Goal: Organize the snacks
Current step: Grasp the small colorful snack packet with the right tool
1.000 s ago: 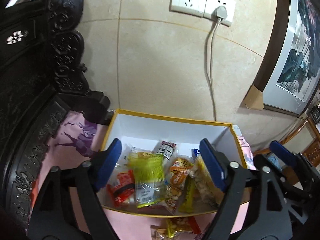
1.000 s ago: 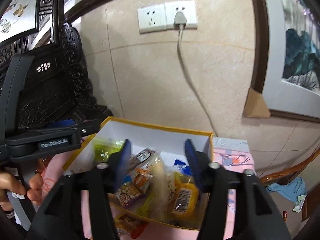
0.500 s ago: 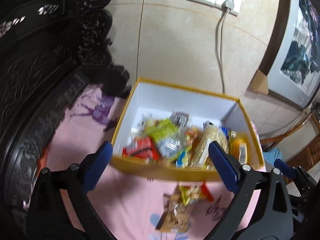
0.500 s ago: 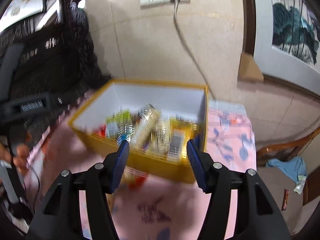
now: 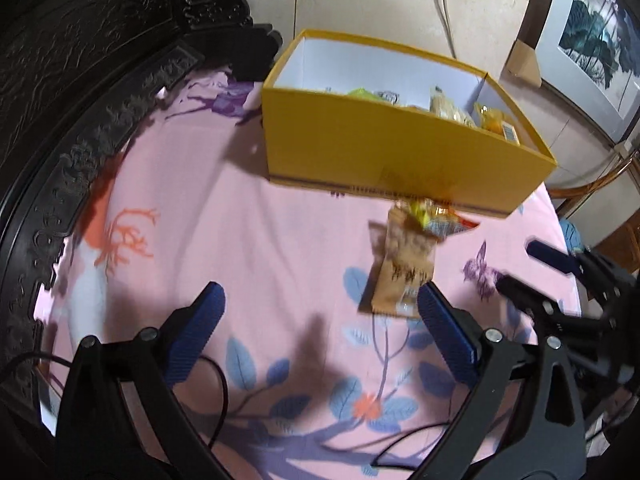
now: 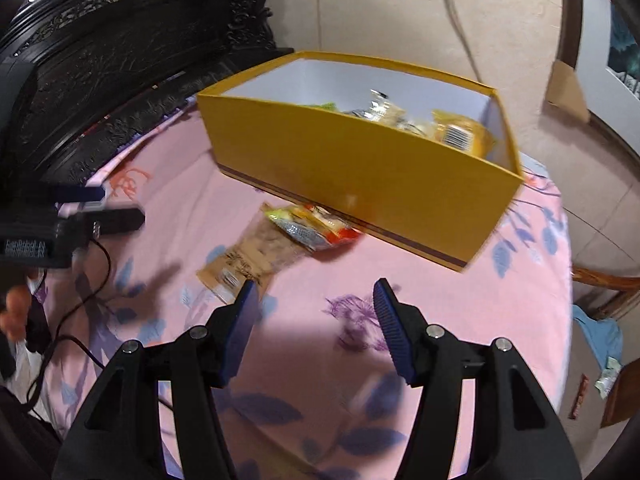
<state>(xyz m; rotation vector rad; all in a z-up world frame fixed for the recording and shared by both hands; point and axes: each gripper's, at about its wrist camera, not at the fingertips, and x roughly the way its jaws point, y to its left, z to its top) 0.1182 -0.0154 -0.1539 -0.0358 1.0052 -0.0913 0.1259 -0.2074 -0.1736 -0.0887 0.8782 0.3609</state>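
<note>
Snacks split between yellow box [image 5: 384, 148] and pink floral cloth [image 5: 248, 240], both grippers empty.

Several packets [image 6: 460, 134] are seen inside the box, piled toward its right end. Two more are left outside on the cloth: a tan packet [image 5: 404, 272] lying flat, and a small colourful packet [image 5: 434, 218] overlapping its far end, touching the box's front wall. Left gripper [image 5: 320, 320] is held above the cloth with jaws spread wide, nothing between them; the tan packet is just beside its right finger. Right gripper [image 6: 316, 312] is likewise held open and empty, near the tan packet's corner. Carved dark furniture [image 5: 80, 60] is seen left of the box.
</note>
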